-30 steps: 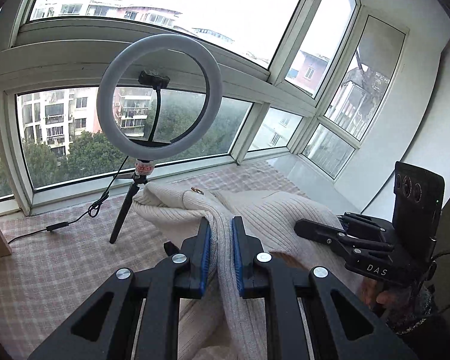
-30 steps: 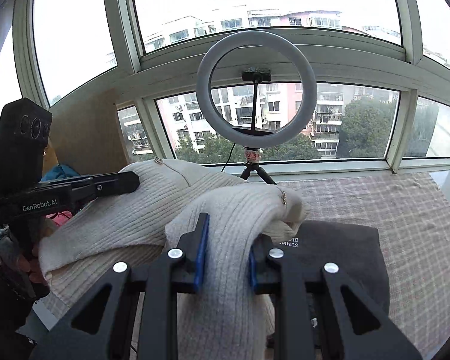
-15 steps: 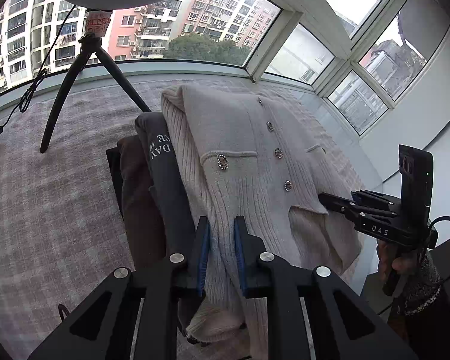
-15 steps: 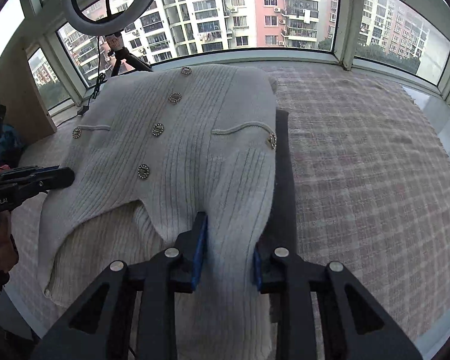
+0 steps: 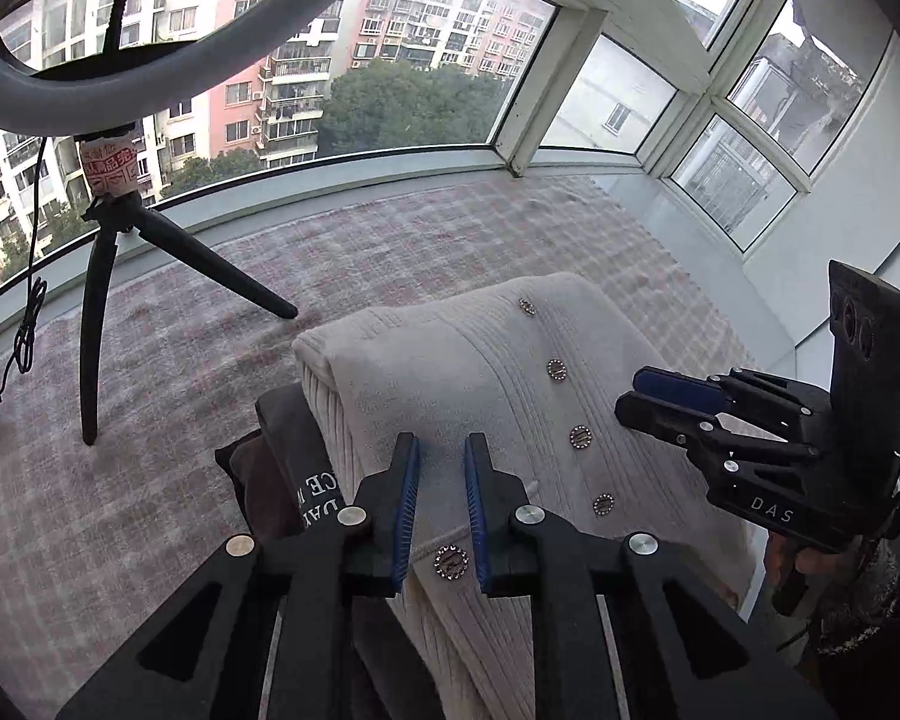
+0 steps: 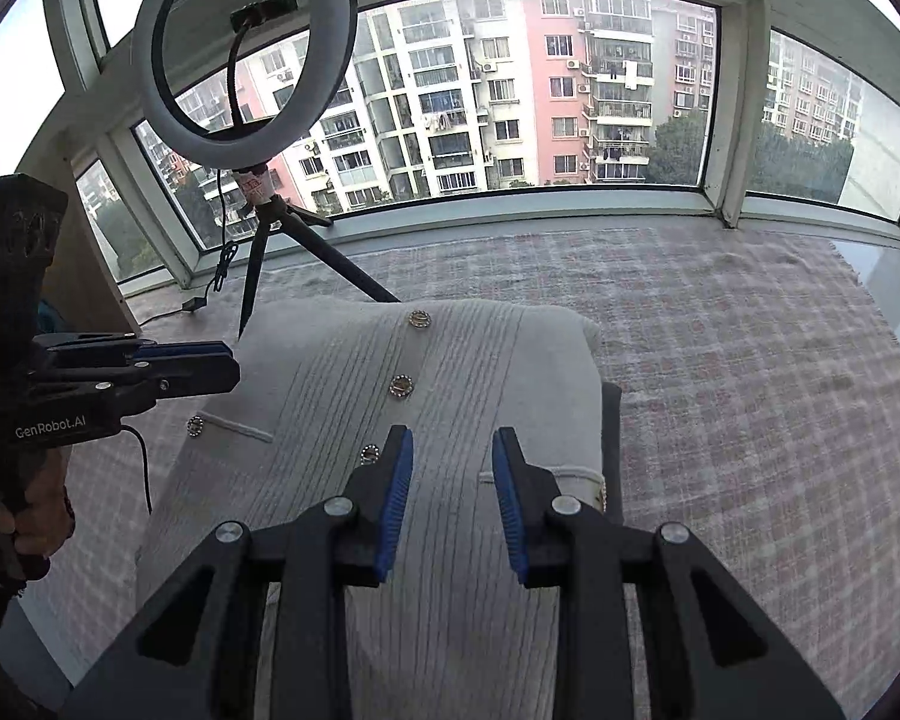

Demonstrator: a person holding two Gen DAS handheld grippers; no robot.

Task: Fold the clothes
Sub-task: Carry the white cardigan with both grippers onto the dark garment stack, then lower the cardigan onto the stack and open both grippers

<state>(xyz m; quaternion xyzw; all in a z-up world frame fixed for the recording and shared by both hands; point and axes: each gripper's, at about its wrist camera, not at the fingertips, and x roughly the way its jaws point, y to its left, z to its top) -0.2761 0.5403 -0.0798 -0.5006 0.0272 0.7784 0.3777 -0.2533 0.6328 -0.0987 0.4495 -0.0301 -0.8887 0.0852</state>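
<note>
Now a cream ribbed-knit cardigan (image 6: 450,372) lies folded on a stack of darker folded garments (image 5: 288,468), which rests on a pink-and-grey checked woven cloth (image 6: 750,390). Four small round jewelled buttons run down its front in the left wrist view, and a fifth sits on a pocket edge. The left tongs (image 5: 441,501) stand slightly apart over the knit, gripping nothing. The right tongs (image 6: 452,504), jaws just widened, hold nothing. One ring light (image 6: 243,54) stands on a black tripod.
</note>
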